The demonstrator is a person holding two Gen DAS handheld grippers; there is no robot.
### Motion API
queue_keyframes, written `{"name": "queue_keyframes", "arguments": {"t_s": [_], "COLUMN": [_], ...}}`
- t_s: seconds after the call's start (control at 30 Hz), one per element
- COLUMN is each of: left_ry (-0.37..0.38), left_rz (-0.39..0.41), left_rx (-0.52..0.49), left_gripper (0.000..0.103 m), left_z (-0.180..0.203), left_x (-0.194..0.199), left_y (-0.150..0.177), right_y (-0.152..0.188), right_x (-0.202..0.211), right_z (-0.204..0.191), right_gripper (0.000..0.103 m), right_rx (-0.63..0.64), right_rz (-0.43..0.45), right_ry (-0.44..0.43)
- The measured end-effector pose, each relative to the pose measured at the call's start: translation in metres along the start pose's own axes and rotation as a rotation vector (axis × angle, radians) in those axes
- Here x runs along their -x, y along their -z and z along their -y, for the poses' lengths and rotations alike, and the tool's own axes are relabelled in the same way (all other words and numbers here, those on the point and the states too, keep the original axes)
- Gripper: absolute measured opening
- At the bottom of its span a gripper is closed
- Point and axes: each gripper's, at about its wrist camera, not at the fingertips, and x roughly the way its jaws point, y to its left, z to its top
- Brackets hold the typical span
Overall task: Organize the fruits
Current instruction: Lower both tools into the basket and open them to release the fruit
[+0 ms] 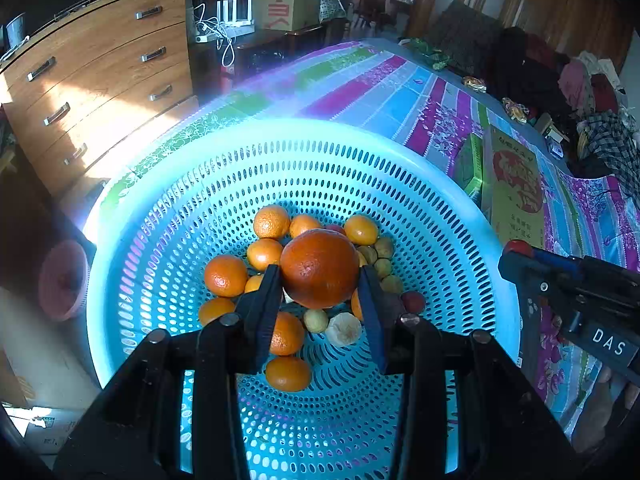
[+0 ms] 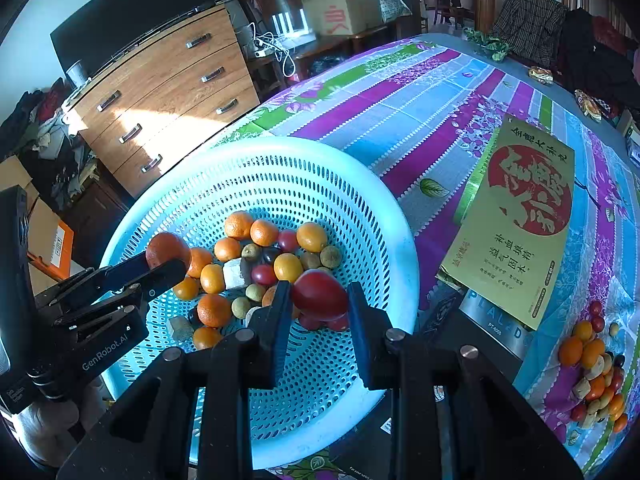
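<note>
A light blue perforated basket holds several oranges, small green fruits and red fruits. My left gripper is shut on a large dark orange and holds it above the basket's fruit; it shows at the left of the right wrist view, gripping that orange. My right gripper is shut on a red tomato-like fruit over the basket's near side. The right gripper's body shows at the right edge of the left wrist view.
A pile of loose fruits lies on the striped tablecloth at the right. A yellow box with a red disc lies beside the basket. A wooden chest of drawers stands left of the table.
</note>
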Motion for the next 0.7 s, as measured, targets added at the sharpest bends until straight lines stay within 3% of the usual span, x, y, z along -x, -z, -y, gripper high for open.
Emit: {"name": "queue_keyframes", "arguments": {"t_s": [0.5,0.53,0.63,0.7], "left_ry": [-0.022,-0.025,-0.031,-0.040], "left_rz": [-0.010,-0.008,0.001,0.011], "left_rx": [0.033,0.034,0.035,0.035], "left_gripper": [0.041,0.043,0.062,0.065], "left_z": [-0.0085,-0.0087,-0.0084,-0.0085], "left_x": [-0.0041,-0.0038,-0.0018,0.0001], "left_y": [-0.0003,-0.0005,-0.0006,-0.0011], "right_y": [0.0043,0.0045,0.0052,0.0055], "right_x": [-0.0062,-0.0072,-0.0091,-0.0097], "right_z": [0.0046,0.0046,0.0045,0.0046], "right_gripper": [0.032,0.032,0.043,0.052], "right_rx": [-0.010,-0.010,-0.012,-0.013], "right_rz": [-0.014,-0.017,-0.016,-0.012], "right_ry": [0.011,0.011,0.011,0.017]}}
